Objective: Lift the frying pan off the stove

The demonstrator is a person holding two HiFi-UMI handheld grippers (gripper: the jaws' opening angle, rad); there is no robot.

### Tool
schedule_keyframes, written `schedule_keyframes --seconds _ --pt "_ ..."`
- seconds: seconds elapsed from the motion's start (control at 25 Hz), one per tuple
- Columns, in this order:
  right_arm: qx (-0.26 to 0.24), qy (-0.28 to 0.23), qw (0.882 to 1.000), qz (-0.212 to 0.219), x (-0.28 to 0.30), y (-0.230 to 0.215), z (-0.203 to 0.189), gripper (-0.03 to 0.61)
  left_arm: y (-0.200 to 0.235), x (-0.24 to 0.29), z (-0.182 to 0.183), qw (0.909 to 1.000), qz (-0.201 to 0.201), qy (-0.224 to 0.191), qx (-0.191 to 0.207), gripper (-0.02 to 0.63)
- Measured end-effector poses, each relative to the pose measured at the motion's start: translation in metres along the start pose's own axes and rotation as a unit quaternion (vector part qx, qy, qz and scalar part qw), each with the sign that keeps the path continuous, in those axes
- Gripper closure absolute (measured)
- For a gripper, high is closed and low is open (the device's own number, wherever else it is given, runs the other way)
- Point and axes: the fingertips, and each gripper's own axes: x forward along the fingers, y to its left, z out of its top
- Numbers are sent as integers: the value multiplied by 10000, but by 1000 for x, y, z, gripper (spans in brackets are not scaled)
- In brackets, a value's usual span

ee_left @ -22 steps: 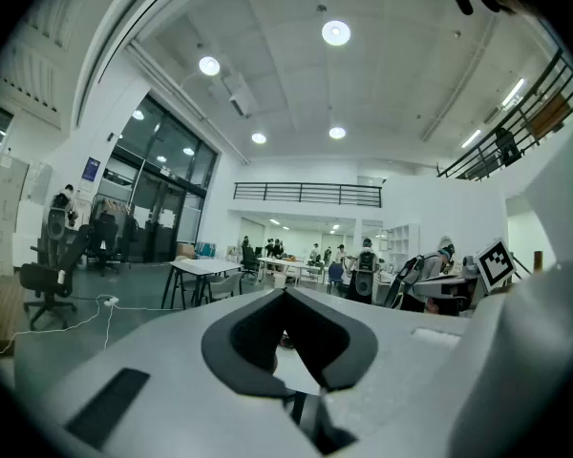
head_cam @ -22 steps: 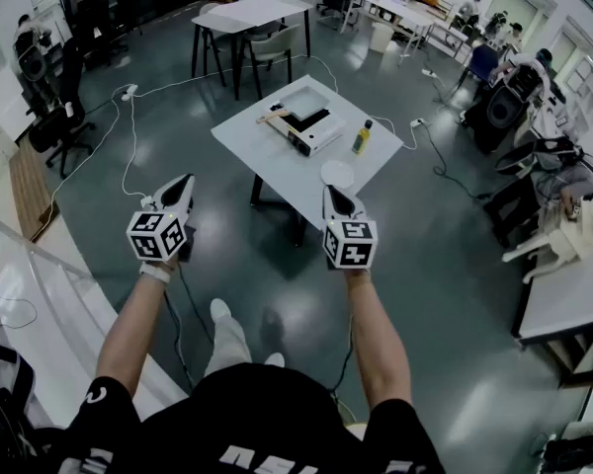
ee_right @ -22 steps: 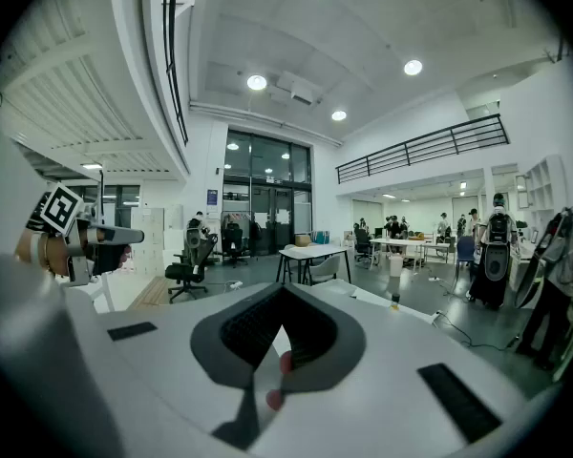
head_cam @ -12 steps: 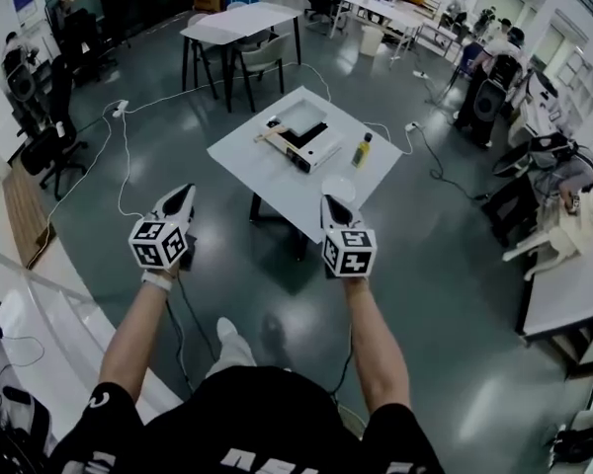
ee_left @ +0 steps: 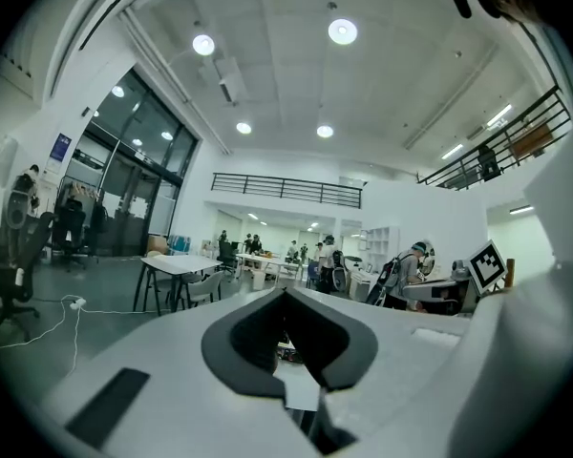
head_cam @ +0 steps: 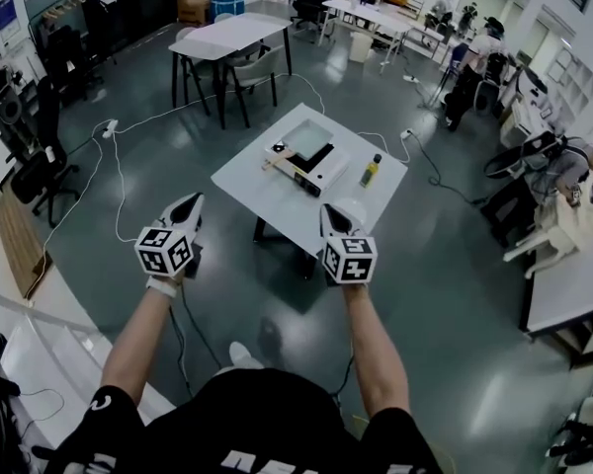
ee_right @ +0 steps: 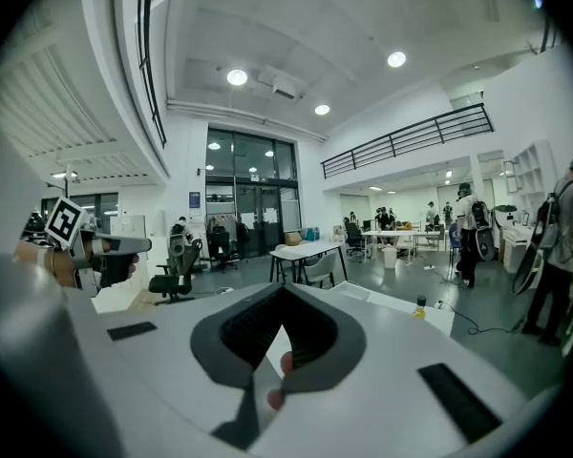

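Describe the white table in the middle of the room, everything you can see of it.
The table has a flat, square white top, smooth-looking, on dark legs. It stands on the grey floor, turned corner-on to the head view. On it rest a boxy white stove bearing a pale square pan, an upright yellow bottle with a dark cap, and a round white thing at the near corner.

The black short-sleeved T-shirt [head_cam: 257,408] bears white lettering [head_cam: 277,459] at six o'clock. A white wristband [head_cam: 160,286] circles the left wrist. The left tongs [head_cam: 192,202] and right tongs [head_cam: 330,210] are white, with black-and-white marker cubes [head_cam: 164,252].
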Motion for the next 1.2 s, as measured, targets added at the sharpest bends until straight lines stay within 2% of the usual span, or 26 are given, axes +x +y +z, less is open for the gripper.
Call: schedule_keyframes --seconds 0.52,0.84,1.2 --pt "137 74 9998 -85 89 60 9 587 105 27 2 9993 -284 107 -210 620" --pt "131 132 9998 -112 120 67 5 586 134 41 -4 9986 -350 123 -382 620" --pt "195 69 9998 4 166 52 9 588 151 77 -11 9986 -343 246 -334 620"
